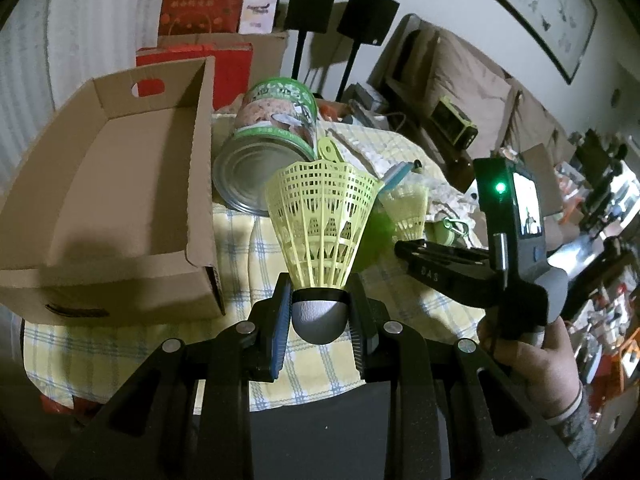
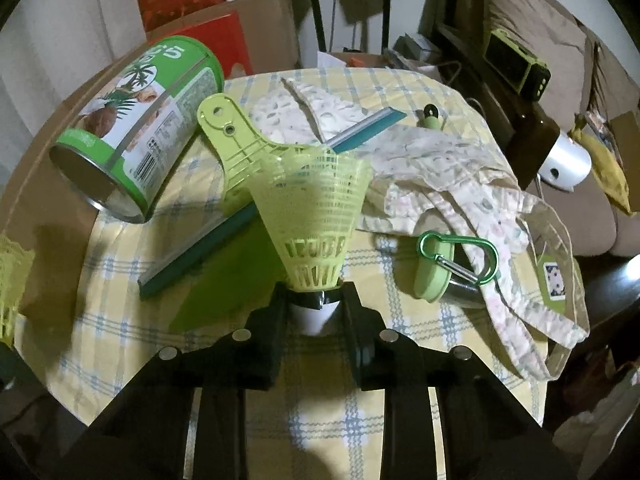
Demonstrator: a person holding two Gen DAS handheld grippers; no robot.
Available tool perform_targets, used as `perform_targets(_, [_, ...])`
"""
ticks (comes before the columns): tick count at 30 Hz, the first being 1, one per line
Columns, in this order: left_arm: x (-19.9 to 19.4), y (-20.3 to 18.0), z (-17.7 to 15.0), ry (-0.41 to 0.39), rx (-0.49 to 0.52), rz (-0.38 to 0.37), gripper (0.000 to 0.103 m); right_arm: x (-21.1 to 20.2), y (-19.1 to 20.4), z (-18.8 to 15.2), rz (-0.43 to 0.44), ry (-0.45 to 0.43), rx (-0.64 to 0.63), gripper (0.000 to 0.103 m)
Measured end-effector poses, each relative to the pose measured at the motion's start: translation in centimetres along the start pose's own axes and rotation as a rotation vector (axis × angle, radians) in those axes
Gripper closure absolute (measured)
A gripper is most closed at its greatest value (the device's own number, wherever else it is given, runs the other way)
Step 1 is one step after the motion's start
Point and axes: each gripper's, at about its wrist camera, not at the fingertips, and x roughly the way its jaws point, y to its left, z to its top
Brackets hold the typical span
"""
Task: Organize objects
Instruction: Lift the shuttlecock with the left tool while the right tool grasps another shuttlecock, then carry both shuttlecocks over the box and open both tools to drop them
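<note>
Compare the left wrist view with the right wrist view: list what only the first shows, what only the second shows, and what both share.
Only the left wrist view: the open cardboard box, and the left gripper clamped on the cork of a yellow shuttlecock.

Only the right wrist view: the green carabiner, the floral cloth, and the right gripper closed on a second shuttlecock by its cork.

Both: the green can lying on its side and the checked tablecloth.
</note>
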Motion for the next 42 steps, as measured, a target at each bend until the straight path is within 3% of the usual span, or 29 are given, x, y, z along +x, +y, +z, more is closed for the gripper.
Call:
perform_targets(5, [-0.8,0.2,0.3,-0.018,-0.003,0.001,0.079,-1.2,0.0,-0.4,0.017,-0.032,0.009,0.078])
perform_targets(20, [-4.4,1.7,2.1,-0.115,-0.027,0.059,0.079,-10.1,3.1,0.3,0.045,-0.208,-0.028,0.078])
perform_targets(42, [-8.3,8.2,3.8,-0.184,-0.083,0.209,0.079,-12.8,11.7,2.5,0.123,-0.256,-0.128,0.078])
